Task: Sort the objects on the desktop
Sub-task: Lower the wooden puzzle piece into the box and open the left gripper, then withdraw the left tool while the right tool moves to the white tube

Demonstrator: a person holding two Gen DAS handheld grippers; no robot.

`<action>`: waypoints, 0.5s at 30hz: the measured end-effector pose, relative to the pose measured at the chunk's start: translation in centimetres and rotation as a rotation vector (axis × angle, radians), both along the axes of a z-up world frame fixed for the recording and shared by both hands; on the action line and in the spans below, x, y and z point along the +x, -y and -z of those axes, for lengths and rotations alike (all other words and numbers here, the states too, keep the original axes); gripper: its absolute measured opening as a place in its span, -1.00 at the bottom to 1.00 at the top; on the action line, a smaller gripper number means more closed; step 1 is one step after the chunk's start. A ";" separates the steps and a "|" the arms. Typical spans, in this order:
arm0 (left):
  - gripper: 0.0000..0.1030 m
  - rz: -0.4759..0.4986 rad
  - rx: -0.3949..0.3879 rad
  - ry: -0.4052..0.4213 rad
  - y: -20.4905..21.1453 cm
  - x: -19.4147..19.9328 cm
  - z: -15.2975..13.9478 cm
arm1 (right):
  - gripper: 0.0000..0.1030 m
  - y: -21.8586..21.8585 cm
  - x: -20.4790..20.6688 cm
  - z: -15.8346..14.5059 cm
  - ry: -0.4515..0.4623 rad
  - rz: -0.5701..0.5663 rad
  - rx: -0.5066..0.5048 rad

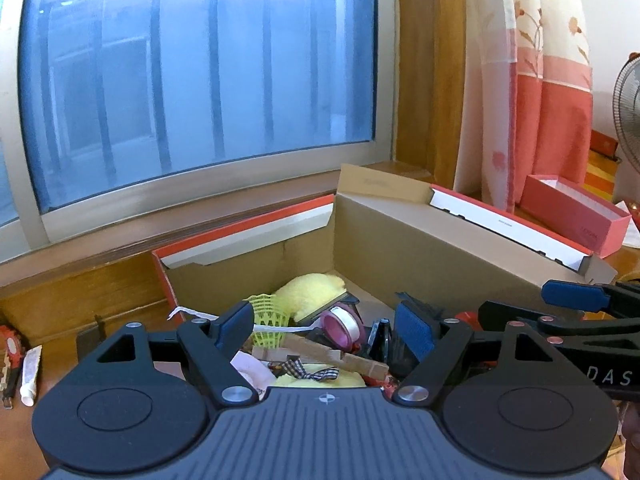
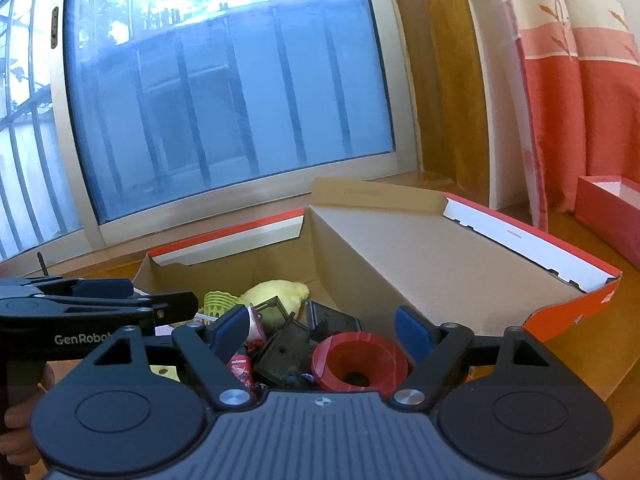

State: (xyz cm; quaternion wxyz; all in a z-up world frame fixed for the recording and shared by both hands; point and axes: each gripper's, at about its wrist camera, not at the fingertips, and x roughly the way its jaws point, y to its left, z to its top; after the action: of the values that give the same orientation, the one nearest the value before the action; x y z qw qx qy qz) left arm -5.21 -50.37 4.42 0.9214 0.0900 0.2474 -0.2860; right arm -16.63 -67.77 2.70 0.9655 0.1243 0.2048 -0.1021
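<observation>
An open cardboard box (image 1: 420,248) with orange outer sides holds a jumble of small things. In the left wrist view my left gripper (image 1: 326,328) hangs open over a pink tape roll (image 1: 344,326), a yellow-green shuttlecock (image 1: 268,316), a yellow plush (image 1: 312,292) and a wooden piece (image 1: 320,354); its pads touch none of them. In the right wrist view my right gripper (image 2: 323,330) stands open above a red ring (image 2: 360,358) and dark plastic cases (image 2: 280,344). Nothing is gripped by either one. The two grippers are side by side over the box.
A pink open box (image 1: 572,208) stands at the right by the curtain (image 1: 532,80). A white tube (image 1: 30,376) and a tape measure (image 1: 10,356) lie left of the cardboard box on the wooden desk. A window sill runs behind. A fan (image 1: 628,120) is at the far right.
</observation>
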 end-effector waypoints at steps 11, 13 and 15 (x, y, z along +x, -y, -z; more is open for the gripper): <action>0.57 -0.148 -0.008 0.017 -5.6 -1.4 -0.7 | 0.60 -2.9 1.0 -0.5 0.026 -0.098 -0.004; 0.59 -0.178 -0.014 0.023 -7.9 -1.6 -1.0 | 0.61 -4.8 1.2 -1.0 0.042 -0.120 -0.021; 0.59 -0.209 -0.017 0.022 -10.3 -1.7 -1.2 | 0.62 -6.8 1.4 -1.5 0.052 -0.133 -0.035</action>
State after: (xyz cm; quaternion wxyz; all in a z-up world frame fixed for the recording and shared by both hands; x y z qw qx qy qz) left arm -6.95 -40.02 5.59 0.9496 0.0592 0.2427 -0.1893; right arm -15.24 -60.98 4.20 0.9772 0.0959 0.1856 -0.0379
